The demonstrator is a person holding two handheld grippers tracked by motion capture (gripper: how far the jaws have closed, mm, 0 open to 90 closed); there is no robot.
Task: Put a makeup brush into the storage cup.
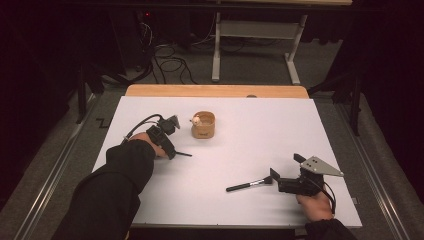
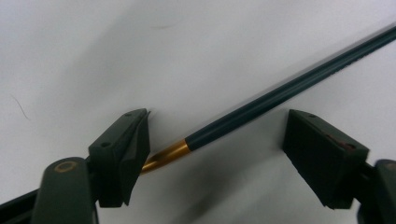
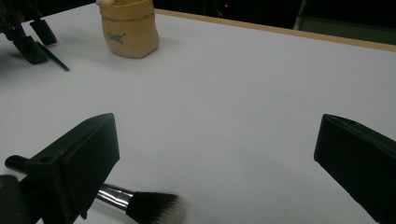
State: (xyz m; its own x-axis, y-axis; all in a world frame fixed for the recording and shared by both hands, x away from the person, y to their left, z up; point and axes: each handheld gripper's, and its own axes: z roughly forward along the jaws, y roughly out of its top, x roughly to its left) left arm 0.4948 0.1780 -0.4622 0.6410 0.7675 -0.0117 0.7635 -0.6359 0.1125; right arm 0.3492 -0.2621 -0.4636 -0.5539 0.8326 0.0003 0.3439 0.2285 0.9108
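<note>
Left gripper (image 2: 217,149) points down at the white table sheet (image 1: 240,150), jaws spread either side of a thin dark pencil-like stick with a gold ferrule (image 2: 261,105); the stick lies flat between them, its gold end touching the left pad, the right pad clear of it. In the high view this gripper (image 1: 175,150) sits at about nine o'clock of the sheet, the stick's tip (image 1: 184,154) poking out toward three o'clock. At eleven o'clock from centre stands a small tan pouch-like cup (image 1: 203,125).

To grip well, I judge the jaws should be centred over the dark shaft, squared across it, then pressed together low against the sheet so the stick cannot roll.

Right gripper (image 3: 217,163), at five o'clock, rests spread, holding nothing; a black-handled, silver-collared makeup brush (image 3: 154,205) lies just beside its left jaw.
</note>
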